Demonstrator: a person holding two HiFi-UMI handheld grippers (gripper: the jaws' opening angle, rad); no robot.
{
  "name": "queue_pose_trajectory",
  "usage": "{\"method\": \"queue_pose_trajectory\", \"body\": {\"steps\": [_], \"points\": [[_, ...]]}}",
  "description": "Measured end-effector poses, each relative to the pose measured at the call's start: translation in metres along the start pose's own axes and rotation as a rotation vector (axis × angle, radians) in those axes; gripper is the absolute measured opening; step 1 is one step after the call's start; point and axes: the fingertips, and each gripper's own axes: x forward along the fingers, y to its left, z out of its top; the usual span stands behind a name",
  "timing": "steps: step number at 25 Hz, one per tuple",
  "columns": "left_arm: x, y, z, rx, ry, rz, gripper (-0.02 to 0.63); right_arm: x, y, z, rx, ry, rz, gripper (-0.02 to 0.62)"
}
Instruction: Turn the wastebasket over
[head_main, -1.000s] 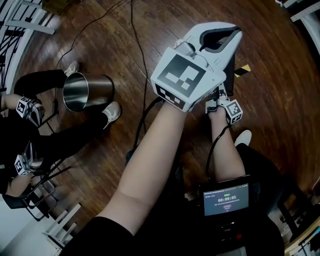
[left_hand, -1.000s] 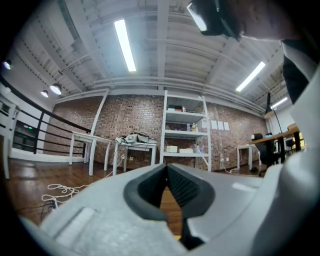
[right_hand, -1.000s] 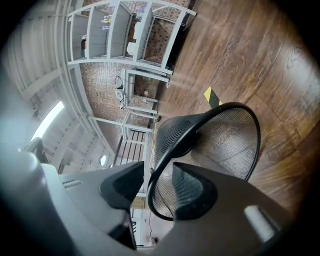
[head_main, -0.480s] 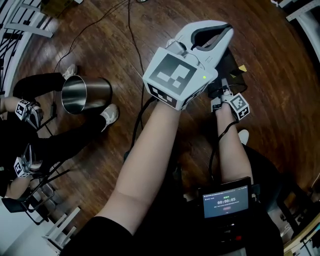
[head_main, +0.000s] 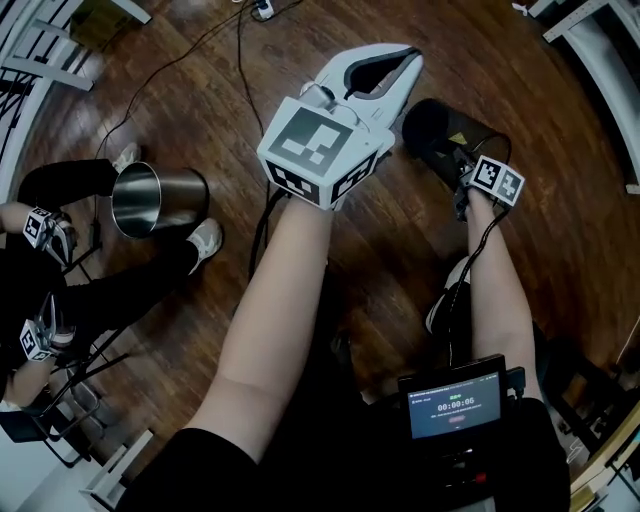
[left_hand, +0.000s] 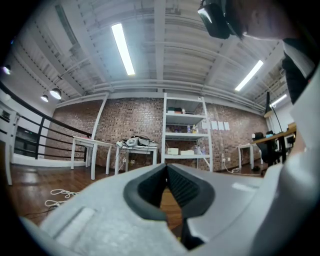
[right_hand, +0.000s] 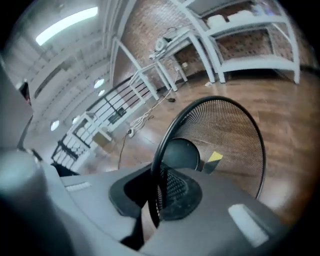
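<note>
The wastebasket (head_main: 440, 132) is black wire mesh with a solid round bottom (right_hand: 181, 154). It is tipped so that its bottom points away from me, just right of my left gripper in the head view. My right gripper (right_hand: 157, 186) is shut on its rim (right_hand: 159, 150), with the mesh wall between the pads. In the head view only that gripper's marker cube (head_main: 497, 180) shows, behind the basket. My left gripper (head_main: 400, 58) is held level over the floor, its jaws shut on nothing; the left gripper view shows its tips (left_hand: 166, 167) touching.
A steel bin (head_main: 158, 196) lies on its side on the wooden floor at the left, between another person's shoes (head_main: 205, 240). Cables (head_main: 245, 60) run across the floor. A yellow-black tape mark (right_hand: 213, 159) shows through the mesh. White tables and shelves (left_hand: 182, 140) stand by the brick wall.
My right hand has moved up and to the right in the head view and rolled, bringing the black basket out from behind the left gripper and tipping it. The left gripper has shifted only slightly.
</note>
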Motion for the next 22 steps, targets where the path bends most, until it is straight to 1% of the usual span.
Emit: {"method": "queue_pose_trajectory", "body": {"steps": [2, 5, 7, 9, 11, 12, 14, 18, 22], "points": [[0.000, 0.000, -0.001, -0.003, 0.004, 0.003, 0.002, 0.001, 0.002, 0.004, -0.216, 0.104, -0.047, 0.011], [0.003, 0.000, 0.001, -0.015, -0.002, 0.006, 0.002, 0.008, 0.001, -0.008, -0.598, 0.311, -0.129, 0.015], [0.004, -0.001, 0.001, -0.019, -0.005, 0.003, 0.002, 0.010, 0.010, -0.028, -0.830, 0.452, -0.133, 0.018], [0.006, -0.003, 0.000, -0.021, -0.002, -0.002, 0.002, 0.009, 0.014, -0.048, -1.018, 0.571, -0.133, 0.020], [0.009, -0.005, -0.001, -0.021, 0.003, -0.008, 0.002, 0.010, 0.016, -0.061, -1.160, 0.642, -0.123, 0.020], [0.010, -0.006, -0.002, -0.019, 0.006, -0.011, 0.002, 0.010, 0.018, -0.067, -1.207, 0.668, -0.111, 0.023], [0.010, -0.006, -0.002, -0.016, 0.009, -0.014, 0.002, 0.010, 0.022, -0.080, -1.258, 0.711, -0.081, 0.021], [0.010, -0.007, -0.004, -0.012, 0.012, -0.016, 0.002, 0.008, 0.020, -0.104, -1.273, 0.774, -0.029, 0.015], [0.010, -0.008, -0.005, -0.009, 0.018, -0.017, 0.002, 0.008, 0.018, -0.115, -1.286, 0.764, -0.016, 0.017]]}}
